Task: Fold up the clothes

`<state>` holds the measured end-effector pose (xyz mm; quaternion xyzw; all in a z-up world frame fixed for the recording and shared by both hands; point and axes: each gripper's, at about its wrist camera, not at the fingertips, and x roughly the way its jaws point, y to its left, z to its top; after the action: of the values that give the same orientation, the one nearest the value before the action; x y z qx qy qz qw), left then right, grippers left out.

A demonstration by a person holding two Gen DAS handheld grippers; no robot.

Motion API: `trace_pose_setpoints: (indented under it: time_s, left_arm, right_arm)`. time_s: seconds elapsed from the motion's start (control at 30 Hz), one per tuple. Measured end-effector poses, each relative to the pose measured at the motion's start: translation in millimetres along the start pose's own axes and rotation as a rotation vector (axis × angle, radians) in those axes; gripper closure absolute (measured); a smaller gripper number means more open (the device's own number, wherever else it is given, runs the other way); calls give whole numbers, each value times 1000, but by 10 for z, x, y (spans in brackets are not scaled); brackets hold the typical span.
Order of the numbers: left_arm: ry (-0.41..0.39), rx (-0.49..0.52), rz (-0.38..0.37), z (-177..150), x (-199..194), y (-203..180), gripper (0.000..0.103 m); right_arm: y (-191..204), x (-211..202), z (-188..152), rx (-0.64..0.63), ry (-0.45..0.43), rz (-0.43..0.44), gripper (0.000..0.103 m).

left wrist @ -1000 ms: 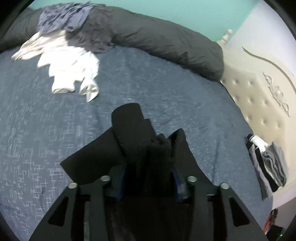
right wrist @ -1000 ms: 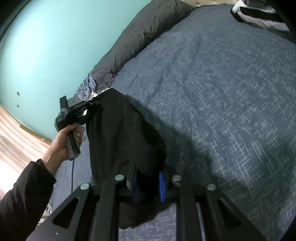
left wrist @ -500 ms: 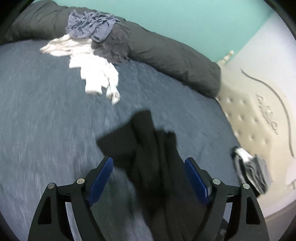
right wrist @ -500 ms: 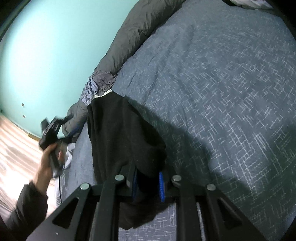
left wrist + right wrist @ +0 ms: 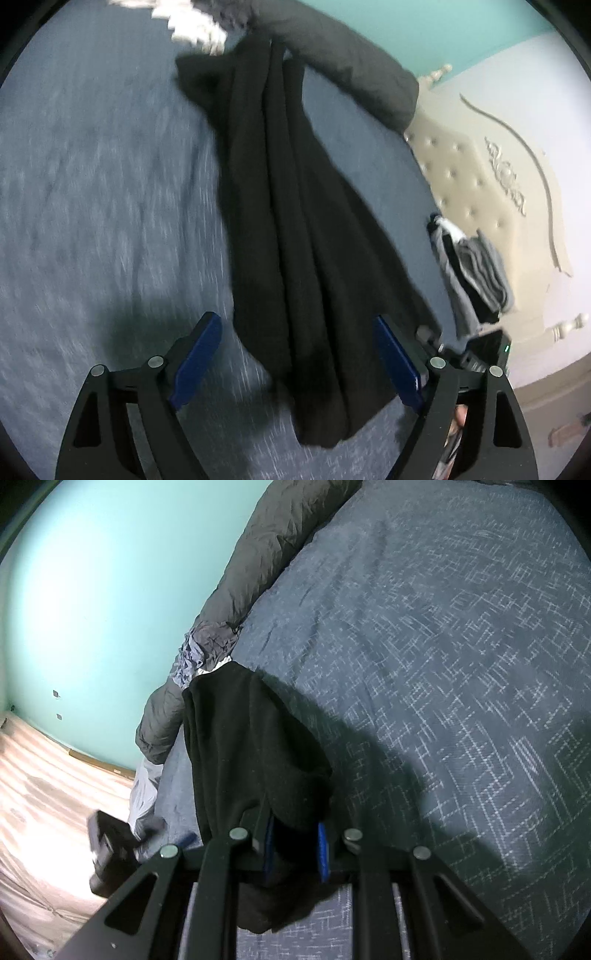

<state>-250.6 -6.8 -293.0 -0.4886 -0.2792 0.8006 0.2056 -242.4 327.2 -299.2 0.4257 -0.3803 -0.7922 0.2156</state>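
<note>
Blue bedspread (image 5: 443, 657) carries the work. Black garment (image 5: 295, 229) hangs over it, 1 end clamped in the right hand-held gripper (image 5: 295, 853). Left hand-held gripper (image 5: 295, 362) is opening, pads clear of cloth (garment between them). Step: regrasp. Next: pinch a free corner.

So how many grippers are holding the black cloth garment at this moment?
1. The right gripper is shut on the black cloth garment at its near end. The left gripper has opening jaws; the garment passes between them, untouched by the pads.
</note>
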Motion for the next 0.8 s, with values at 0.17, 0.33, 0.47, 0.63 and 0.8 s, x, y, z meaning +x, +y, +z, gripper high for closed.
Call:
trace_pose_setpoints:
  time_s: [0.17, 0.33, 0.47, 0.63, 0.8]
  left_arm:
    - [-10, 8, -11, -156, 120, -38, 15]
    - [-10, -23, -27, -270, 208, 10, 13]
    - [14, -6, -38, -357, 345, -15, 13]
    - [6, -5, -32, -377, 451, -66, 14]
    - [22, 18, -17, -376, 532, -169, 42]
  right_arm:
    - [-35, -8, 5, 14, 7, 19, 86]
    - [-49, -1, 8, 26, 12, 25, 86]
    - [-51, -2, 10, 29, 11, 28, 86]
    - [-49, 0, 0, 29, 12, 29, 86]
    - [-33, 4, -7, 25, 12, 26, 86]
